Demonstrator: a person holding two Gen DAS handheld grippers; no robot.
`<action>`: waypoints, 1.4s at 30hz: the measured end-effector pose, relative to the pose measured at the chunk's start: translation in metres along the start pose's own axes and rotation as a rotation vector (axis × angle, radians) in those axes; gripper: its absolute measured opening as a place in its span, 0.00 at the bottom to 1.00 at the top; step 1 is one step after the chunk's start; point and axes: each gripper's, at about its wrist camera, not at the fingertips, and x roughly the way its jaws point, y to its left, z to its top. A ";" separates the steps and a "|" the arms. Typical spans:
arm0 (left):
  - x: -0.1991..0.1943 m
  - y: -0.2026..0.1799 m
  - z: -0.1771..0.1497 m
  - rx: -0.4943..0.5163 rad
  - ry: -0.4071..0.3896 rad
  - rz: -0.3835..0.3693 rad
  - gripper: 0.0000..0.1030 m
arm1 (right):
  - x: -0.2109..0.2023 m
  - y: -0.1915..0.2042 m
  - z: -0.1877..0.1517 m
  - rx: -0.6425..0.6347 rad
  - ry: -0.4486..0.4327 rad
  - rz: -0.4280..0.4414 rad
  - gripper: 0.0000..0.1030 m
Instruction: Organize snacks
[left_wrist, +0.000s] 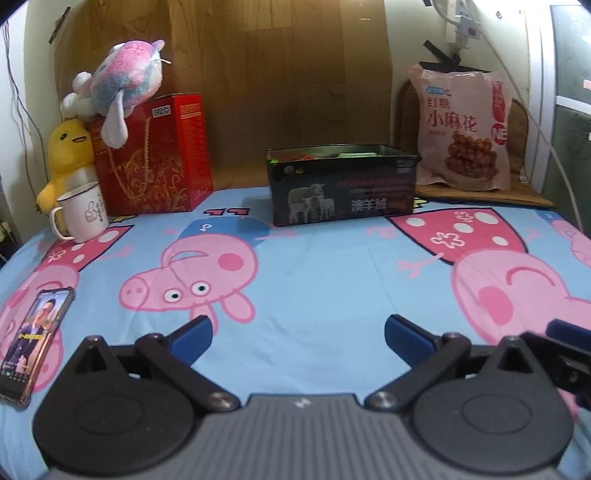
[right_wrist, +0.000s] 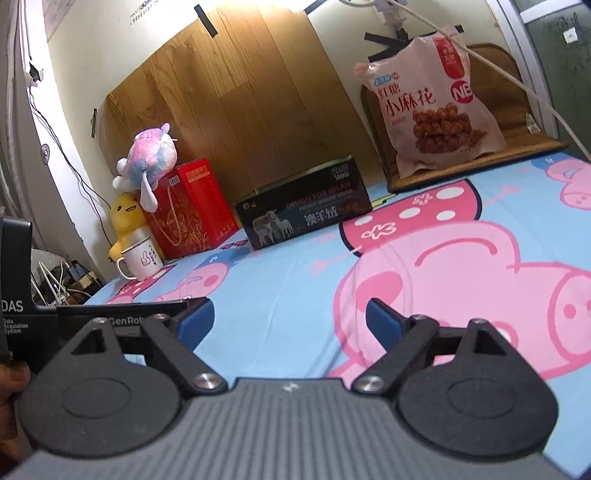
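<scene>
a: big stuff first. blue cartoon-pig cloth (left_wrist: 314, 266) covers the whole surface. wood panel (left_wrist: 280, 74) leans at the far wall.

b: task things?

a: pink snack bag (left_wrist: 461, 125) stands upright at far right on a brown mat (left_wrist: 517, 192), leaning back. dark tin box (left_wrist: 341, 184) sits far centre, lid off, some stuff inside but can't make out what. bag is just right of the box and a bit behind it, apart from it i think.

b: grippers?

a: left gripper (left_wrist: 298, 334) is spread wide, nothing between the pads, near edge of the cloth. right gripper (right_wrist: 290, 320) same, wide and empty. they sit side by side, right one's body shows at the right edge of the left view.

b: which one's closer to the bag?

a: right, my guess. bag is up and right of its fingers, far across the cloth. box is ahead-left of it. bag's long axis runs vertical, so a pinch near the top seam looks like the way in.

b: clutter?

a: red gift box (left_wrist: 155, 155) far left with plush toys (left_wrist: 122, 85) on and beside it, white mug (left_wrist: 83, 212) in front, phone (left_wrist: 33, 339) near left, screen lit.
</scene>
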 end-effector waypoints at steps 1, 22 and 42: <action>0.002 0.000 0.000 0.005 0.002 0.013 1.00 | 0.001 -0.001 -0.001 0.003 0.003 0.001 0.89; 0.031 -0.002 -0.006 0.058 0.112 0.085 1.00 | 0.018 -0.013 -0.002 0.021 0.063 0.012 0.91; 0.035 0.003 -0.006 0.070 0.086 0.133 1.00 | 0.025 -0.013 -0.001 0.012 0.092 0.017 0.91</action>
